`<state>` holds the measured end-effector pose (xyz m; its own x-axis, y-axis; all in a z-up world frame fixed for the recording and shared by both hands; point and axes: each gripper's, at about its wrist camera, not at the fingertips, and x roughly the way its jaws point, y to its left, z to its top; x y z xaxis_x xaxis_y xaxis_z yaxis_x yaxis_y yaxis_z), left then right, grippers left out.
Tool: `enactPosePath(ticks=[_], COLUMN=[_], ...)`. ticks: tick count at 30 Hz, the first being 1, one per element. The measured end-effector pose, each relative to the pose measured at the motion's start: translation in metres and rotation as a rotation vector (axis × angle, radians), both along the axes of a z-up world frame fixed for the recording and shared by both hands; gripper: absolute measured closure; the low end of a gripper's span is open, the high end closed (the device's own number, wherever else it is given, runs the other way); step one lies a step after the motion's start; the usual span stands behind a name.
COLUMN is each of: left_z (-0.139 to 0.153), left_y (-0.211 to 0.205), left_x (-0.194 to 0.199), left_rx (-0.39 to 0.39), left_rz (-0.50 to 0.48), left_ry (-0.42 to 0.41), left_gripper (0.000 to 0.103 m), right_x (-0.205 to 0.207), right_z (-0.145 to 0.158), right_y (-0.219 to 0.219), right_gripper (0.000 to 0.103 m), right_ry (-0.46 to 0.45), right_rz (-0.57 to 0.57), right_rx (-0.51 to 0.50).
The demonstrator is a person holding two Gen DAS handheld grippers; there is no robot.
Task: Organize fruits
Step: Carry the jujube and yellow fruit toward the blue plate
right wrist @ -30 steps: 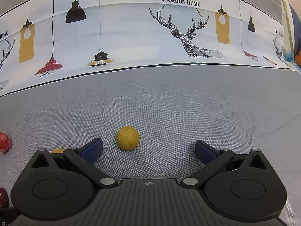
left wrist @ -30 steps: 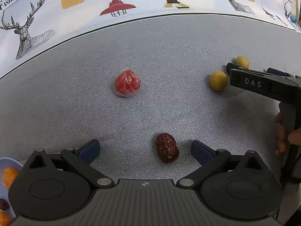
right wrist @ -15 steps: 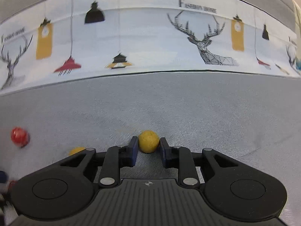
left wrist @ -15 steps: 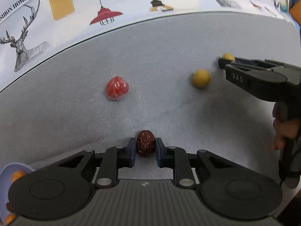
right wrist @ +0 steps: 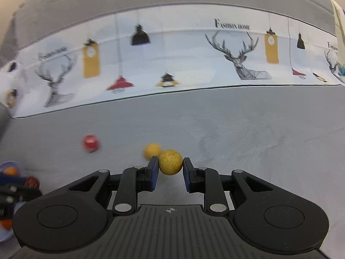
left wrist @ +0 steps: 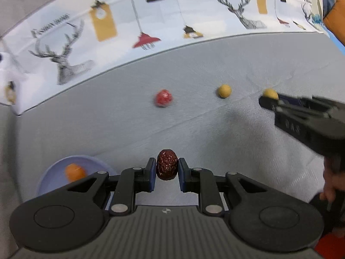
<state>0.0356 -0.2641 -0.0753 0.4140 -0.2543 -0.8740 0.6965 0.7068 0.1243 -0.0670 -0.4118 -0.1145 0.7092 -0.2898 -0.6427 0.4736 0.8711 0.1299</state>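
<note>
My left gripper (left wrist: 167, 168) is shut on a wrinkled dark red date (left wrist: 167, 164), lifted above the grey cloth. My right gripper (right wrist: 171, 167) is shut on a yellow ball-shaped fruit (right wrist: 170, 161), also off the surface; from the left wrist view that same fruit (left wrist: 270, 93) shows at the tip of the right gripper's fingers (left wrist: 267, 102). On the cloth lie a red wrapped fruit (left wrist: 163, 98) (right wrist: 91, 142) and a second yellow fruit (left wrist: 224, 90) (right wrist: 152, 150). A pale blue plate (left wrist: 54, 172) at lower left holds an orange fruit (left wrist: 74, 171).
A printed white cloth with deer and lamps (left wrist: 151, 26) runs along the back edge of the grey surface. A person's hand (left wrist: 332, 183) holds the right gripper at the right edge. The plate (right wrist: 8, 164) and left gripper appear blurred at the far left of the right wrist view.
Both grippers went from open to shut, the left on the date and the right on the yellow fruit. Both then rose and pulled back, so the table objects look farther away.
</note>
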Motion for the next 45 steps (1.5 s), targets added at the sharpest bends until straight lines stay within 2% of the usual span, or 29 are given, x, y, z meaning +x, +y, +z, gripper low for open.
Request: enactPosePath(ticks=[12,25,30,36,45], left_z=[0.079,0.129,0.134,0.125,0.113], left_y=[0.088,0.186,0.223,0.259,0.280], left_x=[-0.043,-0.084,-0.098,-0.112,-0.116], left_rx=[-0.094,-0.226,-0.230,-0.213,-0.221], left_rz=[0.069,0.151,0.179,0.215,0.248], left_ry=[-0.072,-0.119,-0.157,-0.147,-0.124], left_gripper=[0.080,0.080,0.080,0.080,0.080], right_x=[-0.050,-0.089,-0.100,-0.110,-0.111], right_z=[0.057,0.109,0.124,0.125,0.120], right_y=[0.110,0.205,0.238,0.274,0.293], right_gripper=[0.078,0.077,0.077,0.077,0.077], right_ry=[-0.084,-0.144,-0.160,-0.138,-0.087], right_rz=[0.131,0.312,0.375,0.447,0.469], right_rx=[0.049,-0.006,0.009,-0.011,-0.031])
